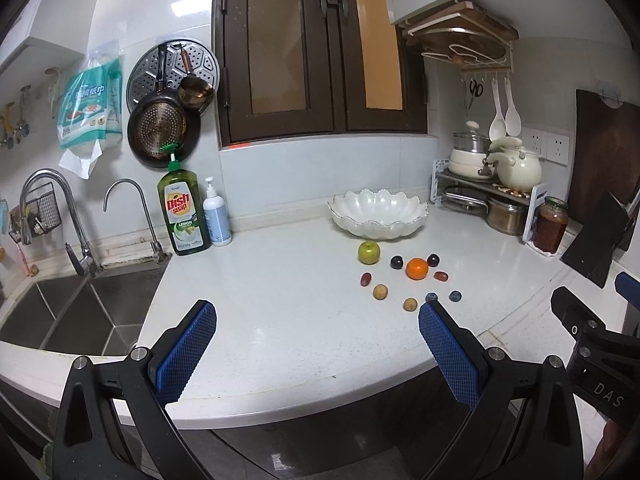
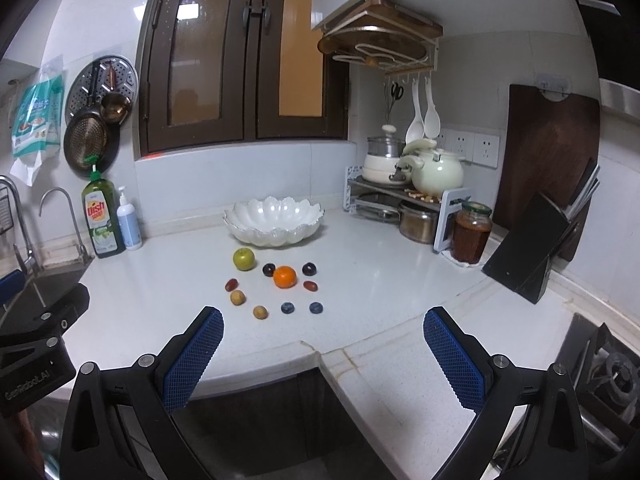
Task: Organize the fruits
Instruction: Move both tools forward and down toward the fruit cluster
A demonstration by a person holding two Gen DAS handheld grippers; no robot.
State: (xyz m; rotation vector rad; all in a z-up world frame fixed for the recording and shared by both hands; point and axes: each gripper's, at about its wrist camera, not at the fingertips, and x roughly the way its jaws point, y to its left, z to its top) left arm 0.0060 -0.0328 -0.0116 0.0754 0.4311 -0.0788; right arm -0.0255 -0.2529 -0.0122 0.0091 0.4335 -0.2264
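Observation:
Several small fruits lie loose on the white counter [image 2: 360,280]: a green apple [image 2: 244,259], an orange [image 2: 285,276], dark plums [image 2: 309,268], red dates [image 2: 310,286], tan longans [image 2: 237,297] and blueberries [image 2: 287,307]. Behind them stands an empty white scalloped bowl [image 2: 274,220]. The left wrist view shows the same apple [image 1: 368,252], orange [image 1: 417,269] and bowl [image 1: 378,213]. My left gripper [image 1: 318,314] is open at the counter's front edge, left of the fruits. My right gripper [image 2: 323,320] is open, just in front of the fruits.
A sink [image 1: 72,312] with two taps sits at the left, with a dish soap bottle [image 1: 183,212] and a pump bottle [image 1: 216,214] beside it. At the right stand a pot rack [image 2: 404,200], a jar [image 2: 471,232], a knife block [image 2: 536,248] and a stove [image 2: 608,368].

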